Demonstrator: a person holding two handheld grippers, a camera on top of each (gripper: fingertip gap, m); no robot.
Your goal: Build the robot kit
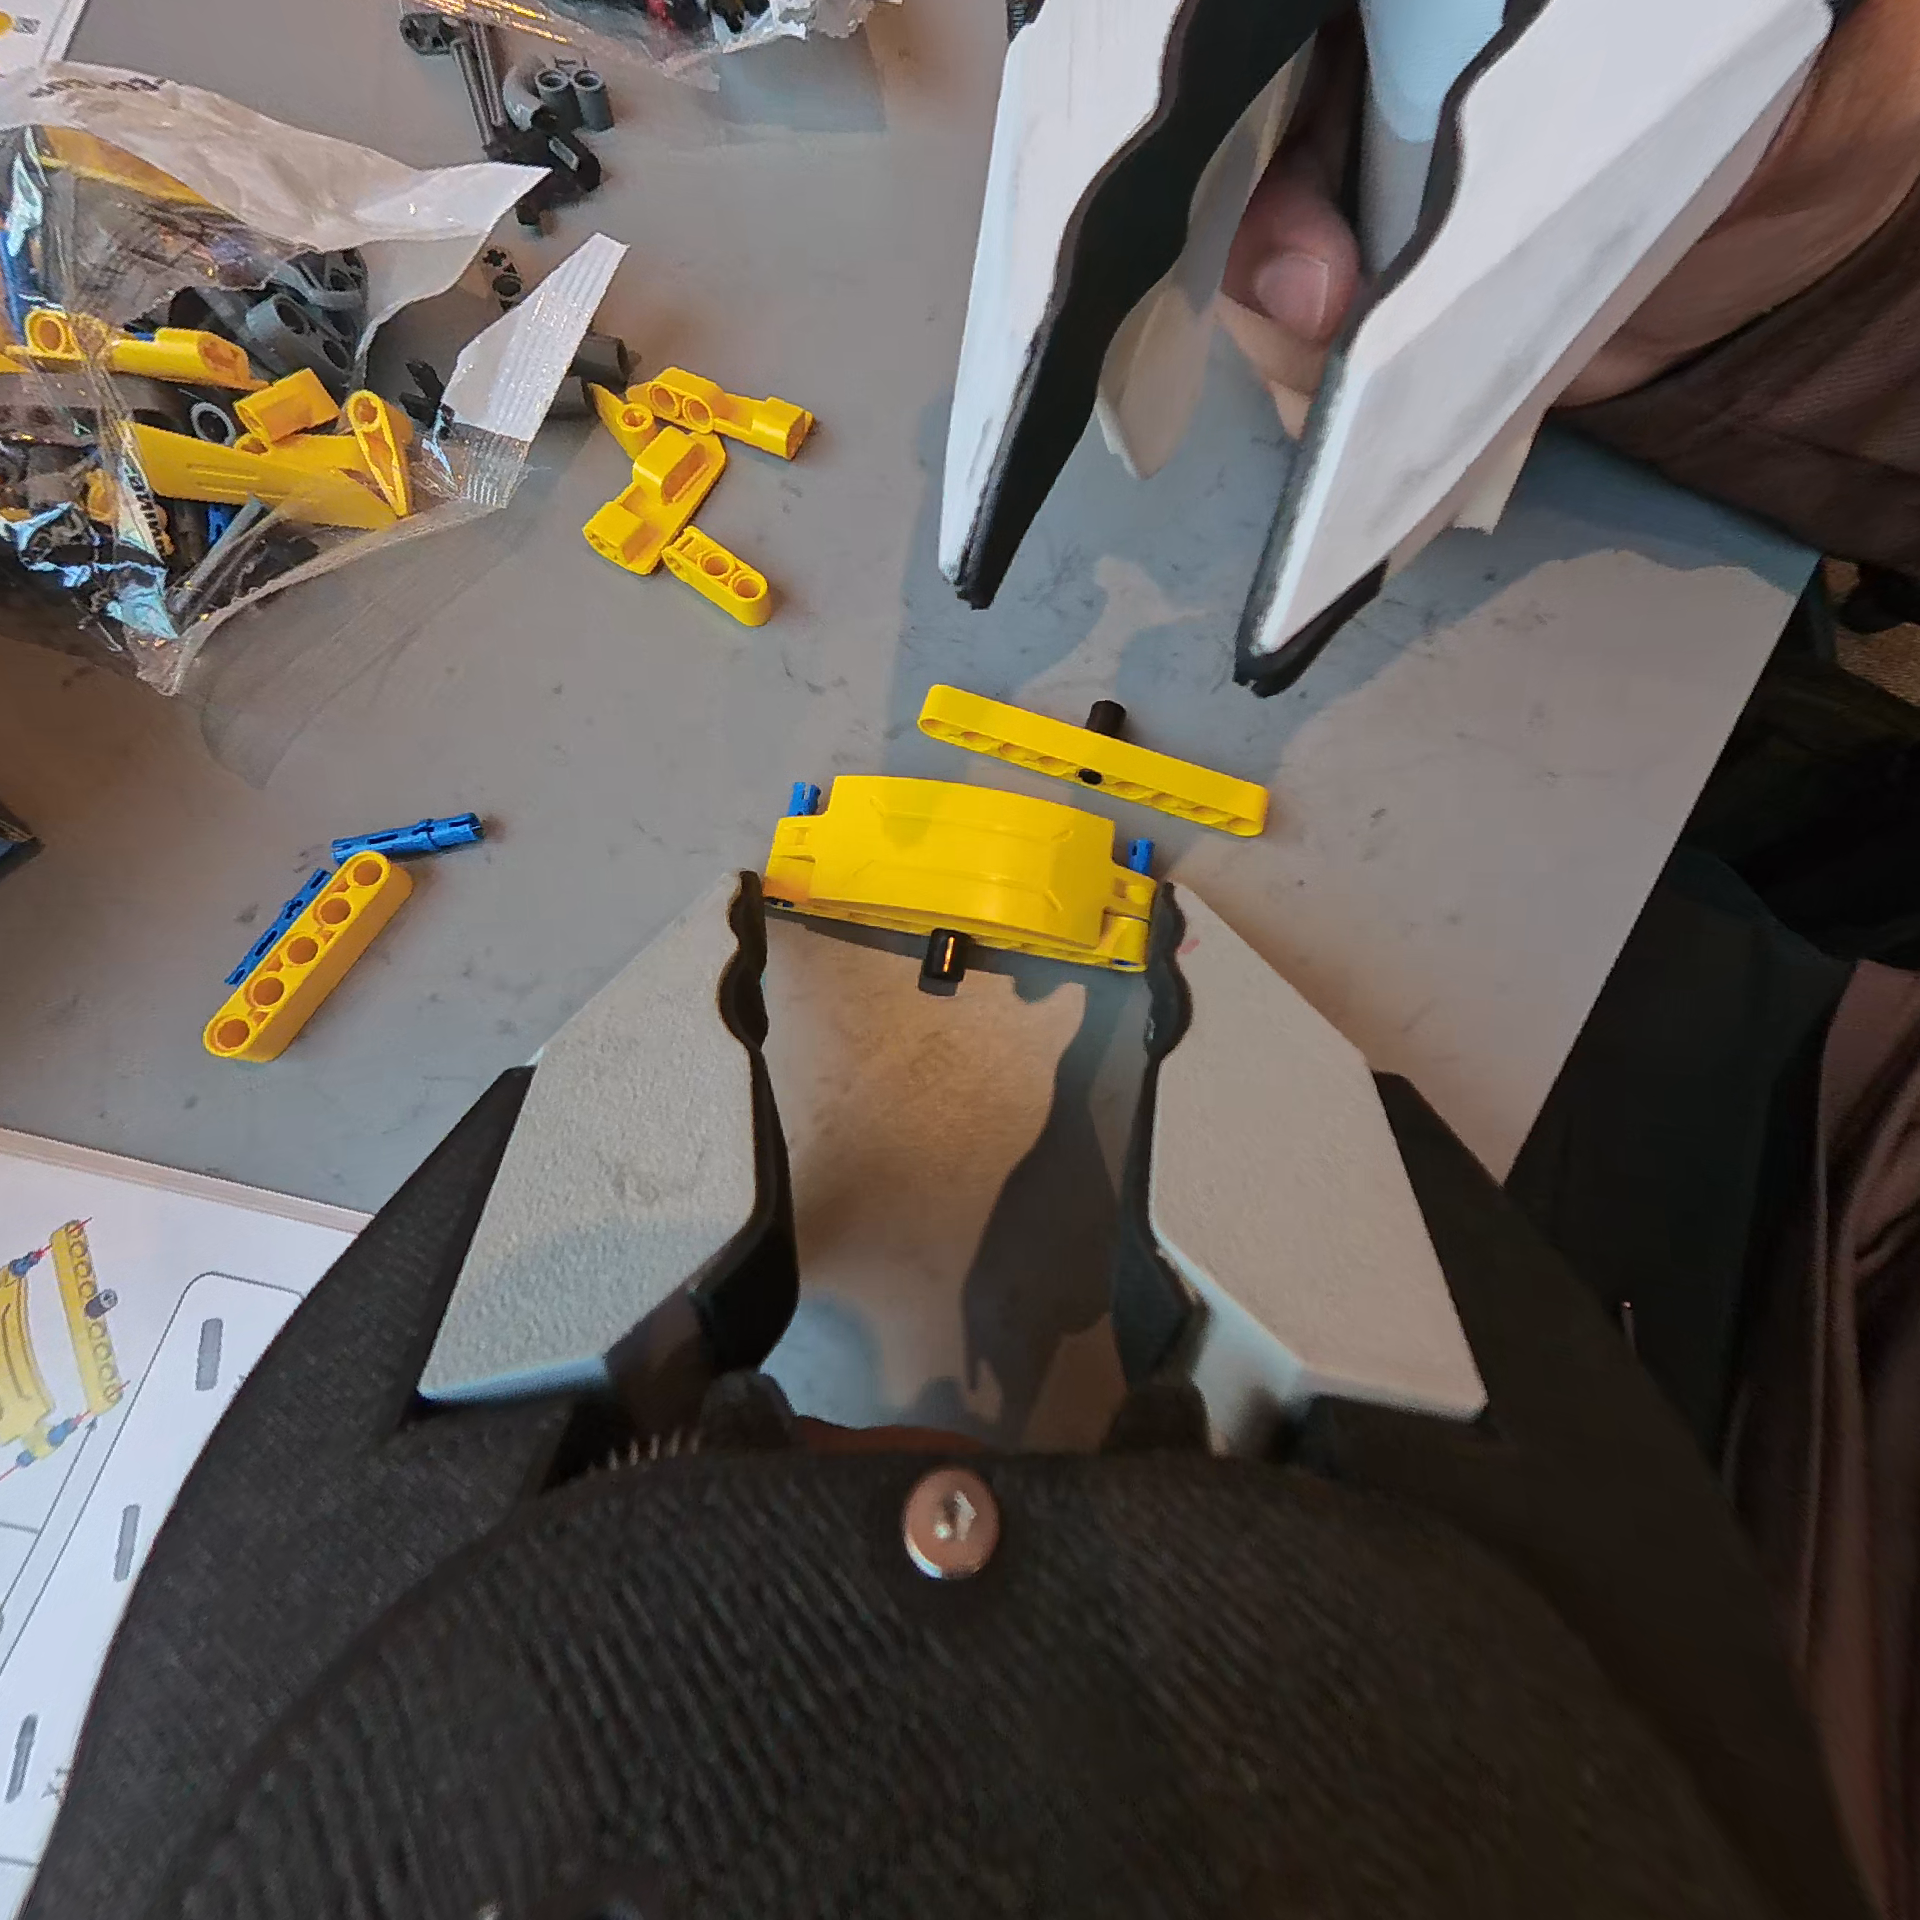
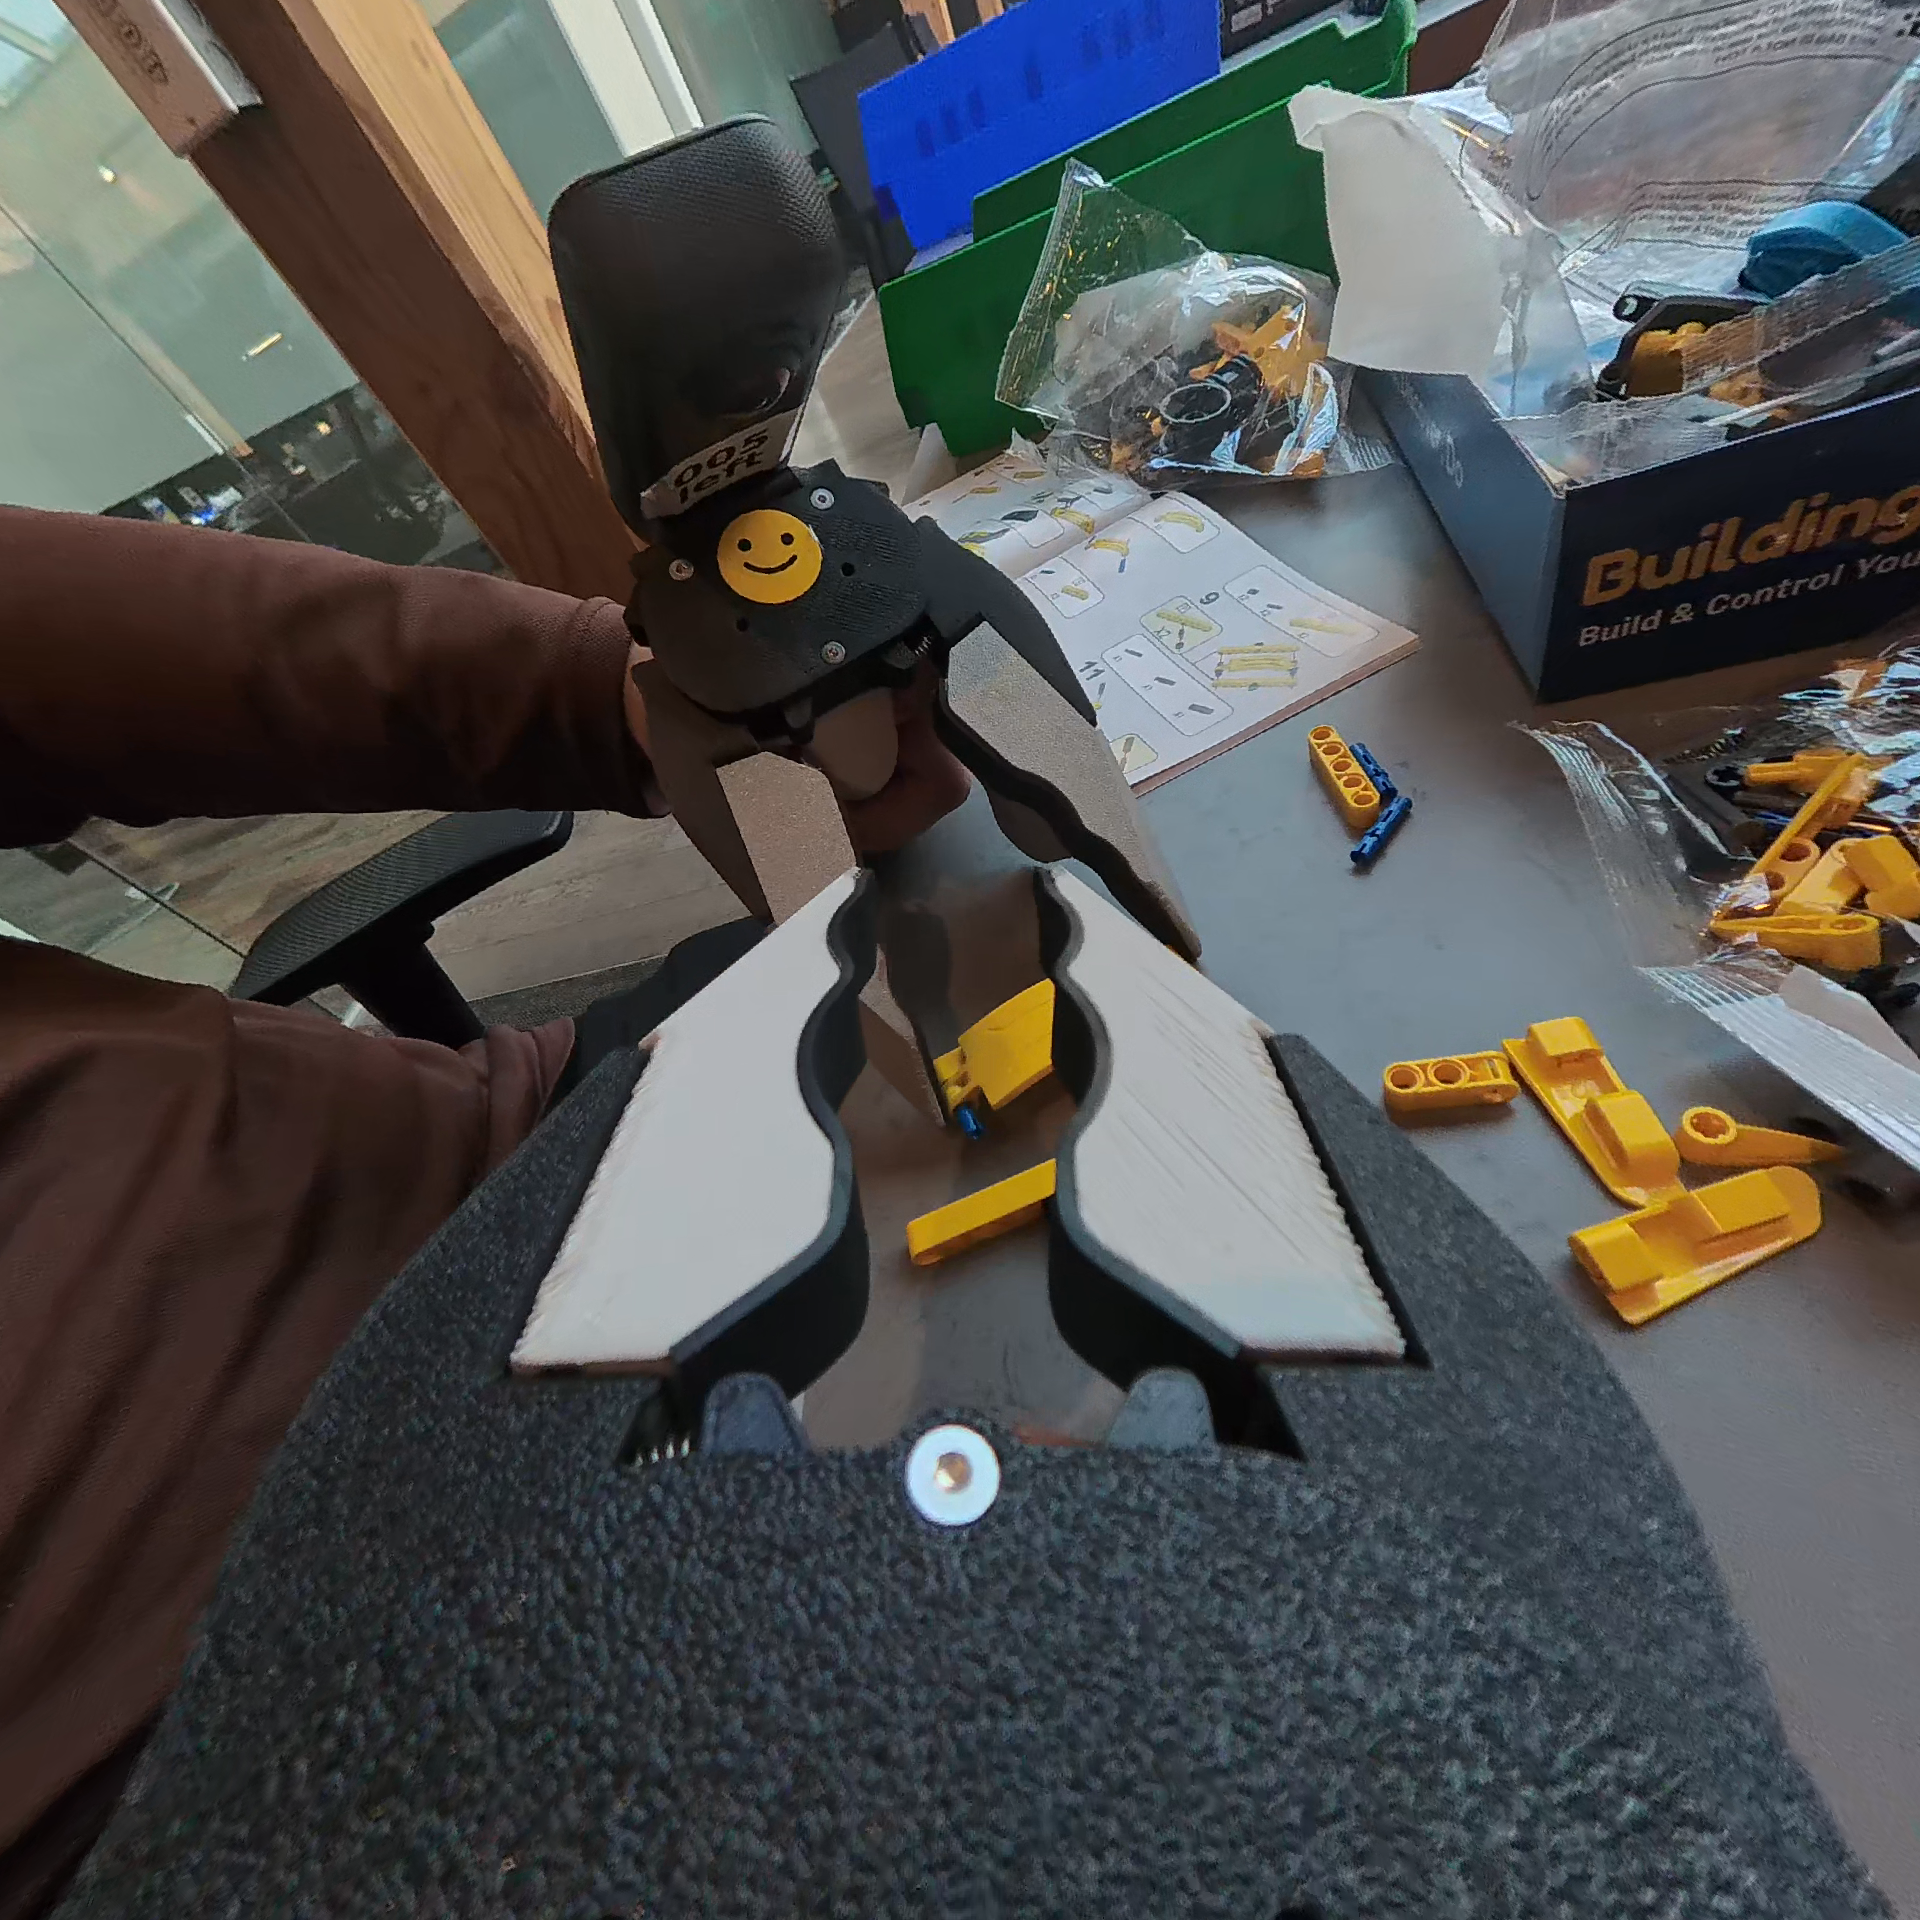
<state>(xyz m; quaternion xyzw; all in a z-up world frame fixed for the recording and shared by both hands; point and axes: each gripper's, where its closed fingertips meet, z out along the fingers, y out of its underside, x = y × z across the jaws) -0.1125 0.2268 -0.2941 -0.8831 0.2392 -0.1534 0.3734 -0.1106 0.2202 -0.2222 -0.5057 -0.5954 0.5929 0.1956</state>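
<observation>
On the grey table (image 1: 520, 727), the left gripper (image 1: 956, 904) brackets a curved yellow plastic panel assembly (image 1: 956, 862), fingers wide, seemingly steadying it. Right of it, the right gripper (image 1: 1117, 639) hovers open, empty, over a long yellow holed beam (image 1: 1091, 758).

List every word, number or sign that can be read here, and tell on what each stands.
I do not copy writing; these things bear it.
Dark blue box: large yellow and white lettering, legible.
White label on the left gripper: short print, legible.
Instruction booklet: small step numbers.
Clear plastic bag: print too small to read.
Round yellow sticker: a smiling face, no words.
</observation>
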